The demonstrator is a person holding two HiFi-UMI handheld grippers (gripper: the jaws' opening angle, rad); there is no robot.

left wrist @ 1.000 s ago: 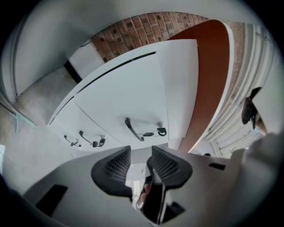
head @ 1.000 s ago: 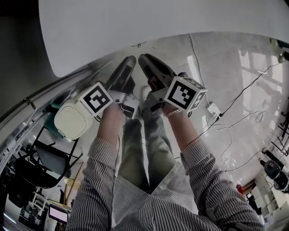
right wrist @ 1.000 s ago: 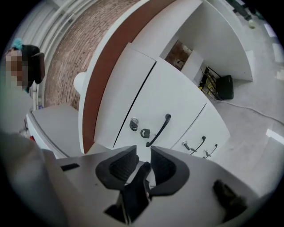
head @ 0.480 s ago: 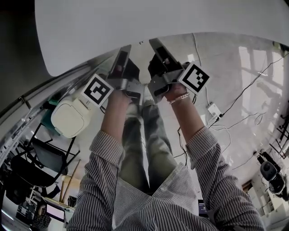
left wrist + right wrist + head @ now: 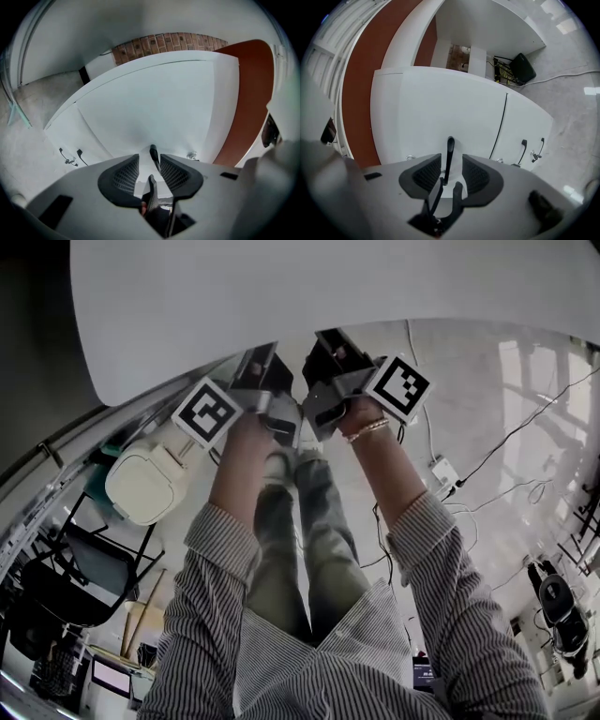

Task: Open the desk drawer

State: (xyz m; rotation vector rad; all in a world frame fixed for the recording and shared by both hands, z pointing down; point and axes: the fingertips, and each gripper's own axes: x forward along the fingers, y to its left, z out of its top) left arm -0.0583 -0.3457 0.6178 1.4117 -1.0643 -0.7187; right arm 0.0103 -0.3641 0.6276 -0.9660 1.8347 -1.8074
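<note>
My right gripper has just been opening its jaws. They stand apart, with the thin black bar handle between them, pads clear of it. My left gripper is likewise spread around a slim black handle. The flat white drawer front fills mid-frame in both gripper views.

No words, numbers or brand names can be read anywhere. The only signs are square black-and-white markers, one on the left cube and one on the right cube. Both show block patterns without letters or digits.
</note>
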